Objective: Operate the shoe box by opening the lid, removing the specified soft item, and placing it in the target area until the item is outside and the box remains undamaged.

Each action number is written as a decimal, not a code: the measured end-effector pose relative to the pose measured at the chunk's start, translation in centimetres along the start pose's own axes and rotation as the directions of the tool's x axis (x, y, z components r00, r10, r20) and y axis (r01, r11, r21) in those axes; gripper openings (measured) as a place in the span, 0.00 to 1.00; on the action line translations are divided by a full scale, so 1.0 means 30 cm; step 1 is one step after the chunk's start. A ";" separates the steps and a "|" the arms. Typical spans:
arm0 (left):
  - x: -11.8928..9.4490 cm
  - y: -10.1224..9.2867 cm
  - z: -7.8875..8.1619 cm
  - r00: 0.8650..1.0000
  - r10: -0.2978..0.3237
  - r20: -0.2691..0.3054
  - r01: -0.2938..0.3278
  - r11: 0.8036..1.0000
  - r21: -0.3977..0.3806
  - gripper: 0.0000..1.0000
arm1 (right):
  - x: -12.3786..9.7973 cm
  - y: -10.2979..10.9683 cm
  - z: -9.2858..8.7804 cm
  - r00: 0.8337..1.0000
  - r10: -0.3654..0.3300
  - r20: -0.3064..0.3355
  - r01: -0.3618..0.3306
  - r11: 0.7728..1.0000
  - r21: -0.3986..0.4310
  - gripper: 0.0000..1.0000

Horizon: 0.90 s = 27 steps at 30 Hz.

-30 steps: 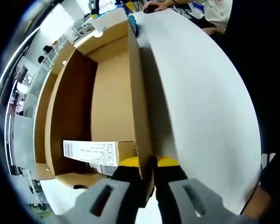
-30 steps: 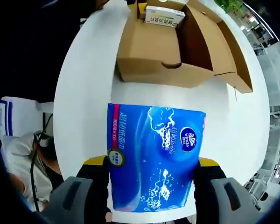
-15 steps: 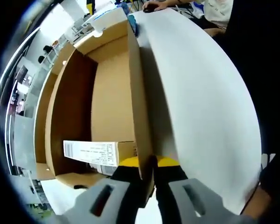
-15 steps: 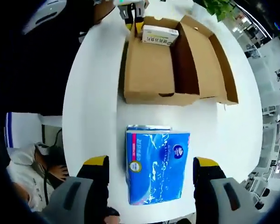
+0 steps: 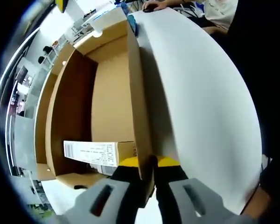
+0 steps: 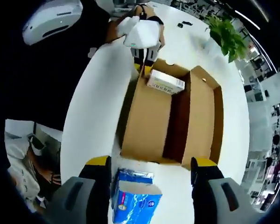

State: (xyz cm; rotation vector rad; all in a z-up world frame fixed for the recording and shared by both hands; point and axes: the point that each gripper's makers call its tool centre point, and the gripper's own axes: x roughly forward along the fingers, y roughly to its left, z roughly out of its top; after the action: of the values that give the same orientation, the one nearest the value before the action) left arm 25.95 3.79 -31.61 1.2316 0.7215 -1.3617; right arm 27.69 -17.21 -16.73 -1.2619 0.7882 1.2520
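Note:
The open brown shoe box (image 6: 151, 121) sits on the white table (image 6: 98, 107) with its lid (image 6: 203, 116) folded out to one side. A white printed label (image 6: 165, 81) shows at its far end. In the left gripper view my left gripper (image 5: 147, 170) is shut on the box's side wall (image 5: 137, 107), beside the brown inside (image 5: 109, 98) and the label (image 5: 98, 151). A hand holds that gripper (image 6: 142, 39) at the box's far end. The blue tissue pack (image 6: 135, 205) lies on the table in front of the box. My right gripper (image 6: 150, 163) hangs open above it, holding nothing.
A green potted plant (image 6: 226, 35) stands on the table beyond the box. A person in dark clothes (image 6: 46, 79) is along the table's left edge. Bare white table (image 5: 200, 93) runs beside the box wall. Office furniture lies past the table's edge.
My right gripper let go of the blue pack and drew back and up; the pack now lies on the table in front of the box. The left gripper stays shut on the box wall.

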 end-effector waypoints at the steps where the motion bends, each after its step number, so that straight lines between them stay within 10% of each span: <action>1: 0.000 -0.001 0.000 1.000 0.000 0.000 0.000 1.000 0.002 0.07 | 0.018 -0.012 0.041 1.000 0.007 0.006 -0.007 0.999 -0.039 0.69; 14: -0.007 -0.004 0.004 1.000 -0.005 0.010 0.005 1.000 0.017 0.07 | 0.315 -0.225 0.410 0.998 0.000 0.066 0.016 0.970 -0.241 0.65; 27: -0.008 -0.016 0.002 1.000 -0.005 0.013 0.004 1.000 0.022 0.07 | 0.488 -0.230 0.498 0.996 0.076 0.055 -0.056 0.950 -0.308 0.65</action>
State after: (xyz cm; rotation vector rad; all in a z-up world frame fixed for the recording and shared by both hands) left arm 25.44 3.91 -31.48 1.2377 0.7021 -1.3836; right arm 34.49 1.62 -25.89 -1.4424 0.6072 1.5055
